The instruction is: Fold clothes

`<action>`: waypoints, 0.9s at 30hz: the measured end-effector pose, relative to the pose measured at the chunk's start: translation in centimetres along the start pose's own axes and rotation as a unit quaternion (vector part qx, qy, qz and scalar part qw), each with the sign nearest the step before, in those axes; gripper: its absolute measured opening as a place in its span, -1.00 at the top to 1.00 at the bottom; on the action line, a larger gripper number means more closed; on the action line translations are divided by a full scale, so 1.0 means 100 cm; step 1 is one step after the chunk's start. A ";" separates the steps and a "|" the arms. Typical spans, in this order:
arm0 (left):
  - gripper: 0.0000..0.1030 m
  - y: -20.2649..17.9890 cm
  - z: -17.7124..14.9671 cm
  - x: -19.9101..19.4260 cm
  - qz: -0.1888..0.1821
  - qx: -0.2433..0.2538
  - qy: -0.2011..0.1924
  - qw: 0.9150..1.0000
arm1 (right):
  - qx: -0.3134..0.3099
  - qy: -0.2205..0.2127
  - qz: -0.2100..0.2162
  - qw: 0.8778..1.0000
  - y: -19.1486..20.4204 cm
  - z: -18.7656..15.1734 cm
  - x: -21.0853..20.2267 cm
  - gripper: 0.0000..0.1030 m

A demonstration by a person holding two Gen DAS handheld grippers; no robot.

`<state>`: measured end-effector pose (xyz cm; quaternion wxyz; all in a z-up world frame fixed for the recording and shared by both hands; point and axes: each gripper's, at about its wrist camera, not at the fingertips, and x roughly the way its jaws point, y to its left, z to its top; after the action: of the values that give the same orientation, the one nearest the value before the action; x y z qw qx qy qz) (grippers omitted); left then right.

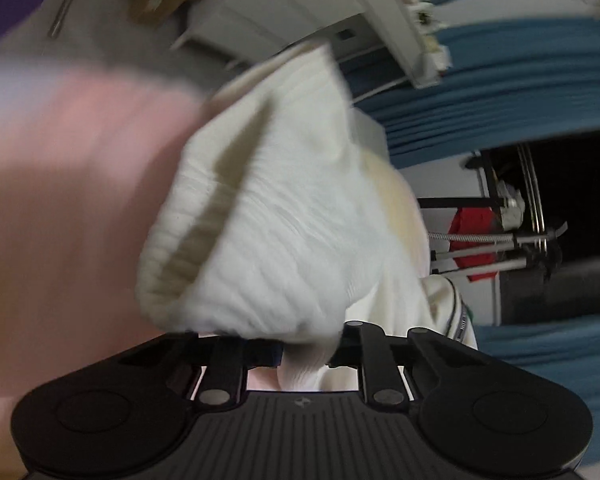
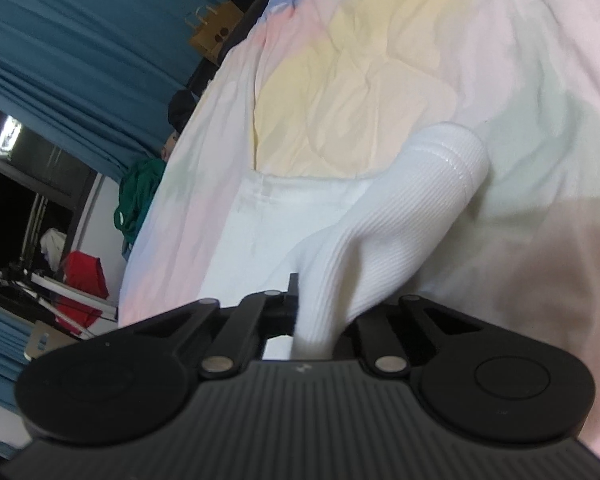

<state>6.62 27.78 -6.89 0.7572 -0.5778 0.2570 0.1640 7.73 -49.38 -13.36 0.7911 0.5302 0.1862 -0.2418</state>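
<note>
Beyond bedspread (image 2: 380, 80) – green garment (image 2: 140, 196)

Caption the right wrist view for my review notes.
Right gripper shut on a white ribbed sock, held over a pastel bedsheet.

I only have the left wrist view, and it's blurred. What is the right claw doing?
Observer: The right claw is shut on a white ribbed sock.
Operator: Is that sock hanging free?
Observer: No, its cuff end lies on the pastel bedspread.
Operator: Anything else white nearby?
Observer: Yes, a flat white garment lies on the bedspread left of the sock.
</note>
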 end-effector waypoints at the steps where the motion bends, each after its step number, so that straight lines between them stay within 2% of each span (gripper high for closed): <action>1: 0.67 -0.009 0.009 -0.010 0.003 0.020 -0.002 1.000 | 0.002 -0.002 0.002 1.000 0.000 0.001 -0.001 0.86; 4: 0.74 -0.031 0.035 -0.042 0.009 0.069 -0.001 0.998 | 0.001 -0.014 0.016 1.000 0.001 0.004 -0.006 0.86; 9: 0.79 -0.053 0.065 -0.088 0.014 0.105 0.032 0.994 | -0.020 -0.047 0.035 0.998 0.008 0.010 -0.023 0.87; 11: 0.79 -0.049 0.074 -0.100 0.020 0.117 0.044 0.992 | -0.029 -0.061 0.033 0.997 0.010 0.013 -0.032 0.87; 14: 0.79 -0.011 0.067 -0.120 0.051 0.126 0.068 0.988 | -0.031 -0.062 0.010 0.998 0.005 0.017 -0.041 0.87; 17: 0.78 0.009 0.061 -0.110 0.108 0.141 0.102 0.979 | -0.021 -0.033 -0.032 0.999 -0.008 0.018 -0.036 0.86; 20: 0.75 0.019 0.054 -0.089 0.156 0.166 0.127 0.965 | -0.013 0.005 -0.070 0.997 -0.025 0.016 -0.022 0.86; 22: 0.73 0.024 0.054 -0.084 0.166 0.176 0.136 0.961 | -0.020 0.009 -0.071 0.997 -0.026 0.016 -0.019 0.86; 27: 0.63 0.021 0.048 -0.091 0.161 0.206 0.135 0.956 | -0.060 0.007 -0.086 0.994 -0.013 0.010 -0.022 0.78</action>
<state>-0.93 33.41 -2.30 0.7817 -0.3769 0.4743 0.1479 5.17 -50.29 -12.75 0.7965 0.4655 0.2510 -0.2932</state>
